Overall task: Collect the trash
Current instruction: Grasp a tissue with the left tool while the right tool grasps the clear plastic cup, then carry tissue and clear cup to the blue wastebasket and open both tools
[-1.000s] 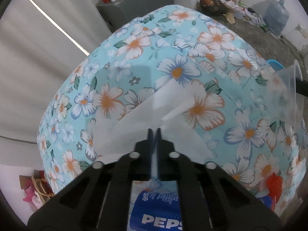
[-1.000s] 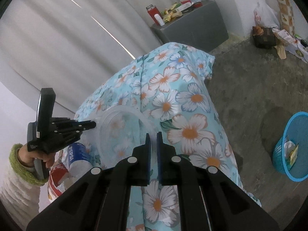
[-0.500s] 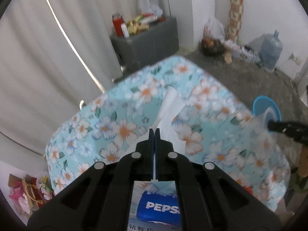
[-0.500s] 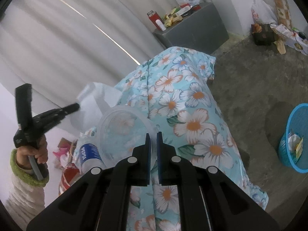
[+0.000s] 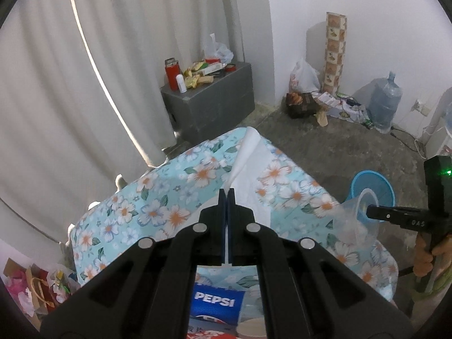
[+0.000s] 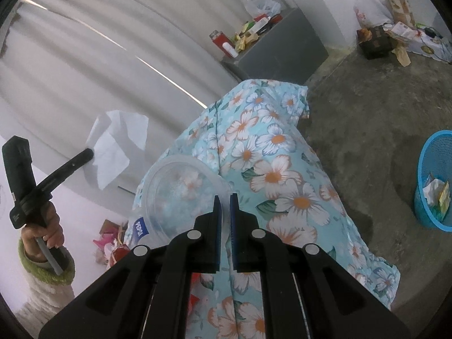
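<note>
- The white tissue is pinched in the closed left gripper, lifted clear of the floral tablecloth.
- The clear plastic cup is clamped by its rim in the nearly closed right gripper, also off the table.
- The blue basket stands on the floor, far right, already holding some scraps; neither piece is dropped in yet.
- A Pepsi bottle and what seem to be wrappers remain at the near edge.

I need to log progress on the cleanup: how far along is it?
Done: the blue basket already holds some scraps. In hand: the left gripper holds a white tissue, the right gripper a clear plastic cup. Left: the Pepsi bottle lies on the floral cloth.
</note>
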The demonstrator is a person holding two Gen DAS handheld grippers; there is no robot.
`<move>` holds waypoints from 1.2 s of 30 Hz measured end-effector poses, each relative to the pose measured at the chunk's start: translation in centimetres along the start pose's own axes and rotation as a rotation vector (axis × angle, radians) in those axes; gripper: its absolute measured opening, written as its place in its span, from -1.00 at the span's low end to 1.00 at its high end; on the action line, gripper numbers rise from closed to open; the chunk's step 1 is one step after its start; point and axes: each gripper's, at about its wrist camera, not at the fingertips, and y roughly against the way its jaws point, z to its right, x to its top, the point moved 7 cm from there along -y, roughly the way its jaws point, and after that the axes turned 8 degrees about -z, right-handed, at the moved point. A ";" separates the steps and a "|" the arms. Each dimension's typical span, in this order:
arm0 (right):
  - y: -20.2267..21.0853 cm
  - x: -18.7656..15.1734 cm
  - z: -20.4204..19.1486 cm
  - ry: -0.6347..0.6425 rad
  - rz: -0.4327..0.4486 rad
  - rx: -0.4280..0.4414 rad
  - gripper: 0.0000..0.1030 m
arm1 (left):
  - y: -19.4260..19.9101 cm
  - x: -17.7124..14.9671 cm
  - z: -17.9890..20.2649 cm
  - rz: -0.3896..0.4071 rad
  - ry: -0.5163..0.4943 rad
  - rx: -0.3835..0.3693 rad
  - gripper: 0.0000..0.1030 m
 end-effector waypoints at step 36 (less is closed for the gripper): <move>16.7 -4.2 25.1 -0.441 0.337 -0.345 -0.89 | -10.7 6.8 35.8 -0.132 -0.343 -0.309 -1.00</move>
